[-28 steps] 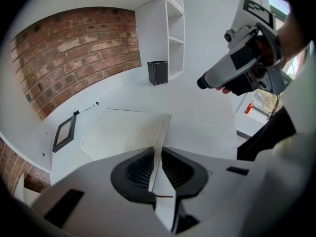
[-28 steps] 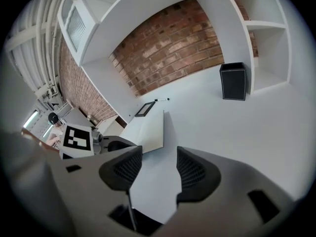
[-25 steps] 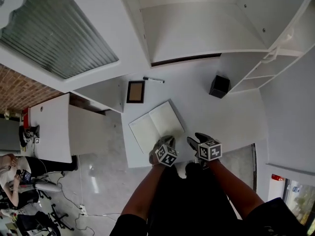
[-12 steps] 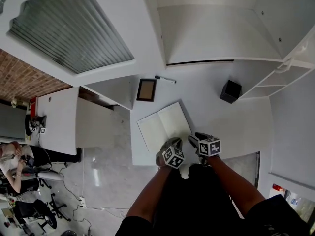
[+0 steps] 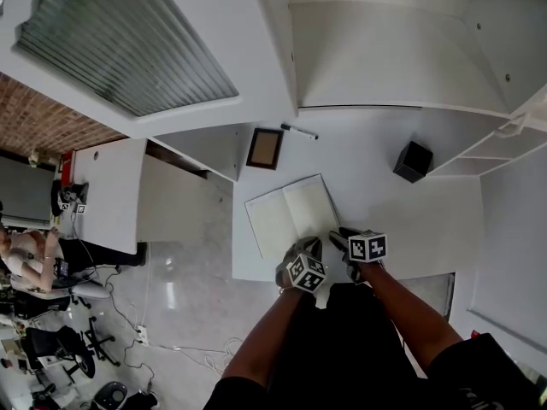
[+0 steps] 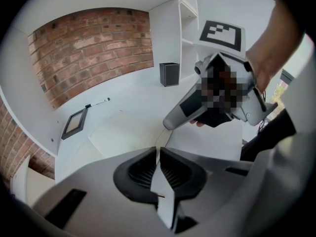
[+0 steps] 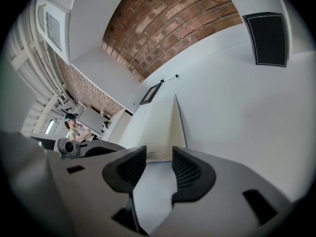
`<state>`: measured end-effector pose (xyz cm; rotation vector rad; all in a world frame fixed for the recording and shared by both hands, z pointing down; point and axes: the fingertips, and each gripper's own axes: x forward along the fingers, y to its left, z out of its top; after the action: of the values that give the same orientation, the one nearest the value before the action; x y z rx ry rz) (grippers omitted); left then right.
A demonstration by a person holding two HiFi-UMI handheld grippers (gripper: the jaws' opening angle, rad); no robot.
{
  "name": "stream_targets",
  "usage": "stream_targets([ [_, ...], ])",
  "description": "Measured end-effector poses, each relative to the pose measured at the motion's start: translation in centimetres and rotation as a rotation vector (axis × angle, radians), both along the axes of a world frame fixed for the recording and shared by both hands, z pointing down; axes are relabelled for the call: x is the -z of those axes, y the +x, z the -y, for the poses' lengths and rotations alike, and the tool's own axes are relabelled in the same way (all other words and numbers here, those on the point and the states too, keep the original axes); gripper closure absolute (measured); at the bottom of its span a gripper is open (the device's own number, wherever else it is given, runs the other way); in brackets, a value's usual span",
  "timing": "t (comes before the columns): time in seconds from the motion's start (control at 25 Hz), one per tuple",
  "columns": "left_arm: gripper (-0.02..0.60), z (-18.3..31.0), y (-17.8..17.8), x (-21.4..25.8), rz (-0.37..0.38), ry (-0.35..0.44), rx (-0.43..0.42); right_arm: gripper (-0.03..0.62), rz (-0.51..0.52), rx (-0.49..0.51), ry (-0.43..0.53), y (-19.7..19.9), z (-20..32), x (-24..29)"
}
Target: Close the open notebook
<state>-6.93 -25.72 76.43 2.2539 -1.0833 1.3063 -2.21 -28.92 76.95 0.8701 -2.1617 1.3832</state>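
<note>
White open notebook (image 5: 292,214), pages seemingly blank; pen (image 5: 299,131) lettering unreadable

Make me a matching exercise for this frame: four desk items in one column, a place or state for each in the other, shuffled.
1. white-paged open notebook
2. black marker pen
3. dark-framed rectangular picture frame
4. black cube-shaped box

A. standing alone, far right
B. lying flat, left of the pen
C. spread open, pages up
D. thin, lying right of the frame

Pairs: 1-C, 2-D, 3-B, 4-A
</note>
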Motion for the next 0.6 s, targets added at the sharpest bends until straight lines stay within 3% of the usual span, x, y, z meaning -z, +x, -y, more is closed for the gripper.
stream_targets([
  [0.6, 0.554, 0.5, 0.6, -1.4, 0.024, -0.02, 0.049, 0.431, -0.052, 0.012, -0.03, 1.9, 0.4, -2.3],
])
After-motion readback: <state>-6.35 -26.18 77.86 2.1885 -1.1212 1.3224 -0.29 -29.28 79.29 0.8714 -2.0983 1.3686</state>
